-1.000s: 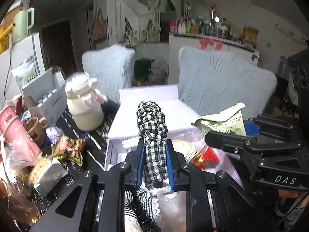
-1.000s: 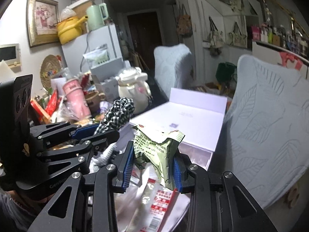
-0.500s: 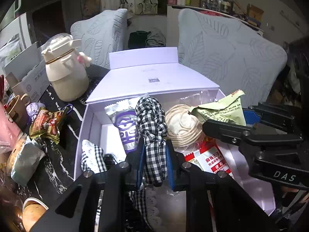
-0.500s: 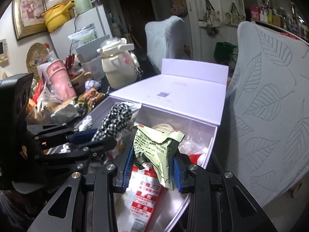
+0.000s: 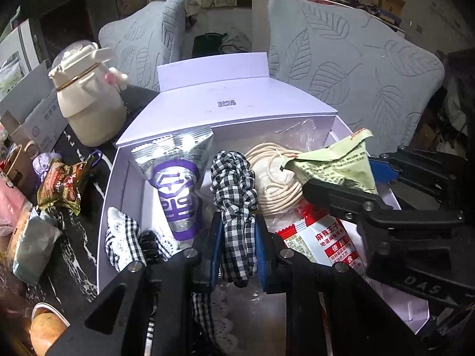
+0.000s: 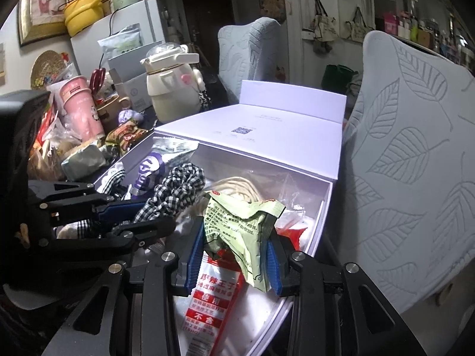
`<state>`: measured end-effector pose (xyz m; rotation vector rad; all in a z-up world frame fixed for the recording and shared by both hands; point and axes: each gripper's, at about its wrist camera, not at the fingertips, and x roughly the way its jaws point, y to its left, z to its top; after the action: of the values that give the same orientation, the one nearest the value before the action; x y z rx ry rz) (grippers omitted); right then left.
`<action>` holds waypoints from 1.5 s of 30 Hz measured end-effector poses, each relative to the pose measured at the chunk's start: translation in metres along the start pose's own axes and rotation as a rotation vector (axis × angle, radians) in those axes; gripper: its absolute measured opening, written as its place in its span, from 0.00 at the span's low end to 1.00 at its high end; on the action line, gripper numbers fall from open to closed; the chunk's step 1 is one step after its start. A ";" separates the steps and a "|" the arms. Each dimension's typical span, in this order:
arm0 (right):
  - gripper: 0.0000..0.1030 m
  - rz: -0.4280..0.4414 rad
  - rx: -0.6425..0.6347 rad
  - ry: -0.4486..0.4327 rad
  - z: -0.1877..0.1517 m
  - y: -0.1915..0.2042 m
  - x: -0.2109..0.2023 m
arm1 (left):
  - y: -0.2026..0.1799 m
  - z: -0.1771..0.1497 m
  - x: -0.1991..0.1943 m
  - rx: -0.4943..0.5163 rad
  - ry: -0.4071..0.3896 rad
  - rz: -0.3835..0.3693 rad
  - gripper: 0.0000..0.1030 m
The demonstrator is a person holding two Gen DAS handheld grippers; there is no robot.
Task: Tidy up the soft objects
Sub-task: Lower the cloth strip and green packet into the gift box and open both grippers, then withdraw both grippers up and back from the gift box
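Note:
My left gripper [image 5: 237, 249] is shut on a black-and-white checked scrunchie [image 5: 234, 184] and holds it over the open white box [image 5: 118, 178]. My right gripper [image 6: 234, 255] is shut on a crumpled green snack packet [image 6: 240, 225], also over the box [image 6: 323, 207]. The scrunchie [image 6: 175, 190] and left gripper [image 6: 130, 216] show at the left of the right wrist view; the green packet [image 5: 335, 163] and right gripper [image 5: 356, 195] show at the right of the left wrist view. Inside the box lie a purple-and-silver pouch [image 5: 175, 187], a coiled cream cord [image 5: 276, 178], a red-and-white packet [image 5: 320, 243] and checked lace cloth [image 5: 124, 243].
The box lid [image 5: 225, 103] stands open behind. A cream kettle-shaped jug [image 5: 89, 101], snack packets [image 5: 62, 187] and a pink cup [image 6: 80, 109] crowd the dark table to the left. Two leaf-pattern chair backs [image 5: 356, 68] stand behind and to the right.
Both grippers have tilted and moved down toward the box with their items held; the box interior has come into full view and sits closer.

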<state>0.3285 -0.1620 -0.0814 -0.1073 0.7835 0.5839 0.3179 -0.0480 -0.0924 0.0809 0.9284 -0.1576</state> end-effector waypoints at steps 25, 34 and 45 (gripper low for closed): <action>0.53 -0.096 0.034 0.001 0.001 0.003 -0.051 | -0.013 -0.002 -0.026 -0.030 0.005 0.105 0.22; 0.53 -0.117 0.041 -0.012 0.002 0.008 -0.078 | -0.012 -0.003 -0.055 -0.078 -0.025 0.121 0.23; 0.61 -0.133 0.021 -0.089 0.012 0.021 -0.119 | -0.007 0.001 -0.093 -0.136 -0.067 0.136 0.32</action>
<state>0.2584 -0.1948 0.0120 -0.1123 0.6905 0.4511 0.2627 -0.0455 -0.0177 0.0129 0.8617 0.0293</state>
